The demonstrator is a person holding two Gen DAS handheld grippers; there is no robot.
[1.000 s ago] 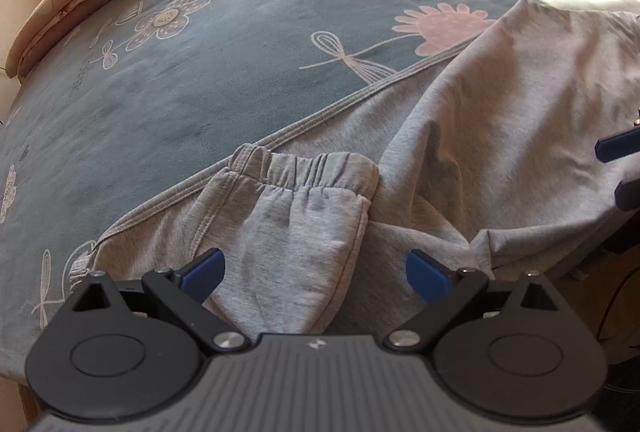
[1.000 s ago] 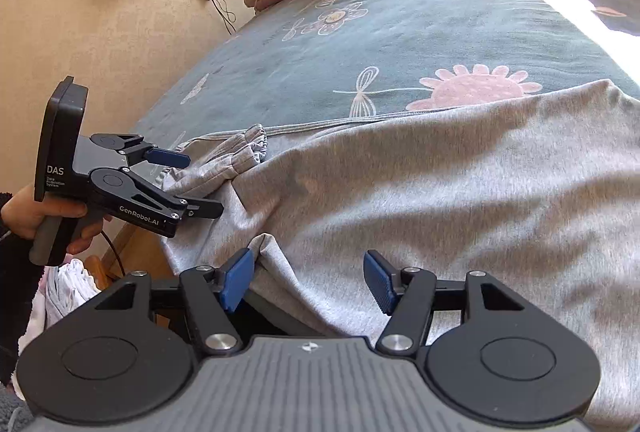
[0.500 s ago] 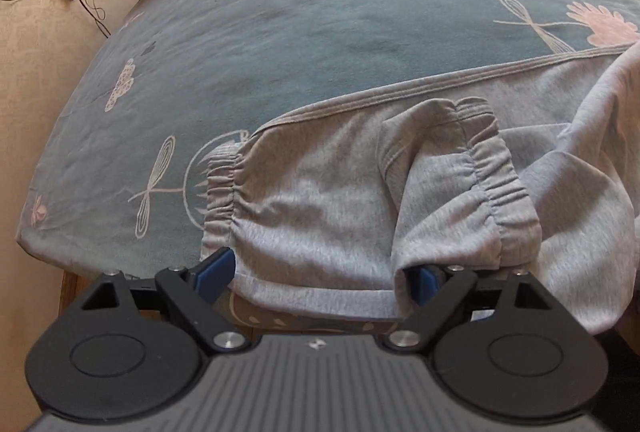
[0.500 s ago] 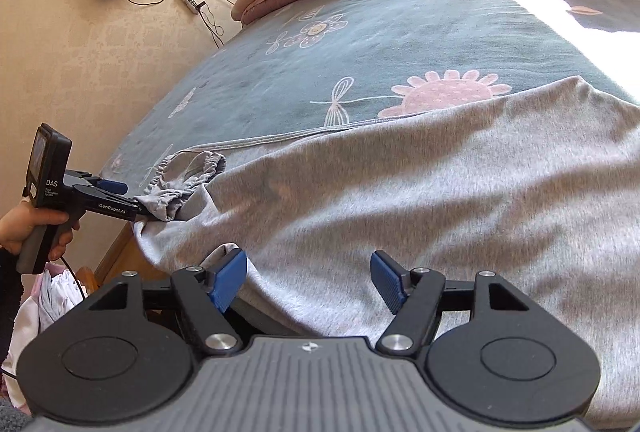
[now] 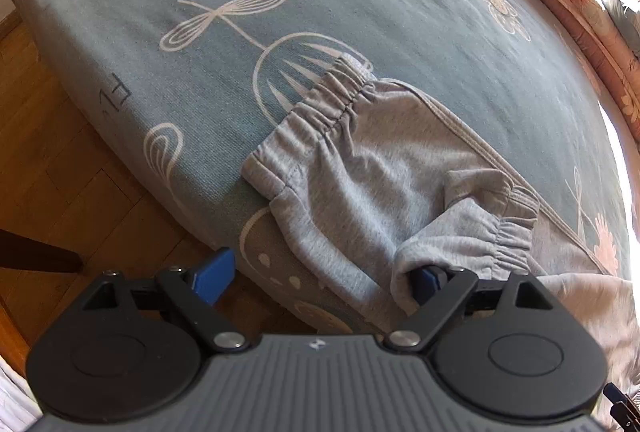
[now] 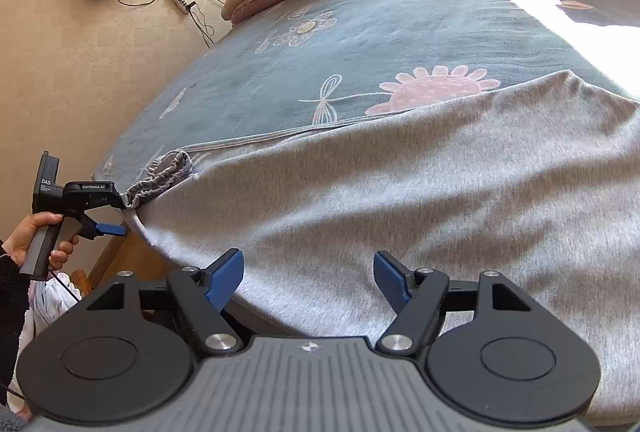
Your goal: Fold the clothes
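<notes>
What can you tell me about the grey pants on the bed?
The grey pants look like soft, thick sweatpants. They lie spread along the near edge of the blue flowered bed, some cloth hanging over the side. The leg ends have gathered elastic cuffs, and a stitched seam runs down the far edge. One cuff is folded back over the leg and is draped over one finger of the left gripper, whose jaws stand wide. The right gripper sits open at the pants' near edge.
</notes>
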